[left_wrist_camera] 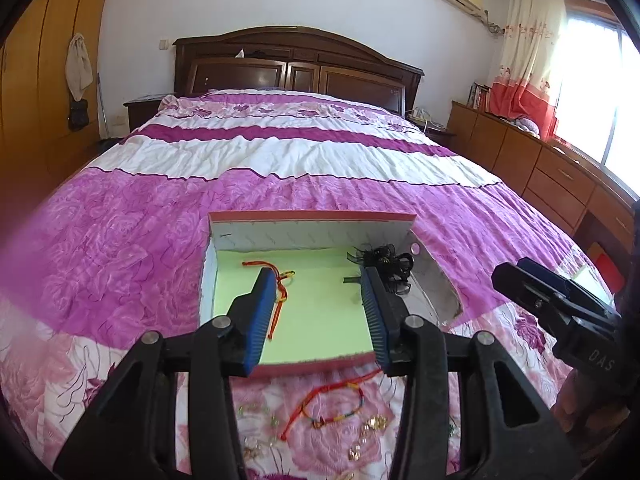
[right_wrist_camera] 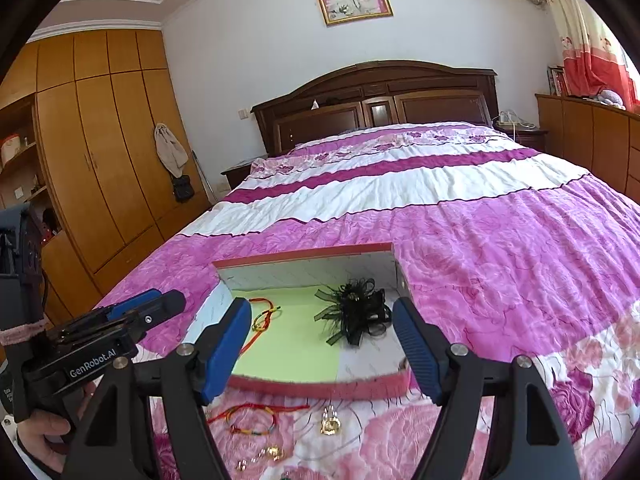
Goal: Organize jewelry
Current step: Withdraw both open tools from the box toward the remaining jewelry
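An open pink-rimmed box (left_wrist_camera: 312, 365) (right_wrist_camera: 320, 387) with a green floor lies on the bed. Inside it are a red cord bracelet (left_wrist_camera: 278, 300) (right_wrist_camera: 262, 318) at the left and a black ribbon hair piece (left_wrist_camera: 390, 266) (right_wrist_camera: 356, 312) at the right. In front of the box, on the bedspread, lie a red beaded cord bracelet (left_wrist_camera: 332, 404) (right_wrist_camera: 250, 418) and several gold pieces (left_wrist_camera: 366, 438) (right_wrist_camera: 330, 422). My left gripper (left_wrist_camera: 320, 286) is open and empty above the box. My right gripper (right_wrist_camera: 322, 314) is open and empty above the box's near rim.
The bed has a pink and white floral bedspread (left_wrist_camera: 280, 160) and a dark wooden headboard (right_wrist_camera: 376, 100). A wooden wardrobe (right_wrist_camera: 100, 152) stands at the left, low wooden drawers (left_wrist_camera: 552, 168) at the right under a curtained window.
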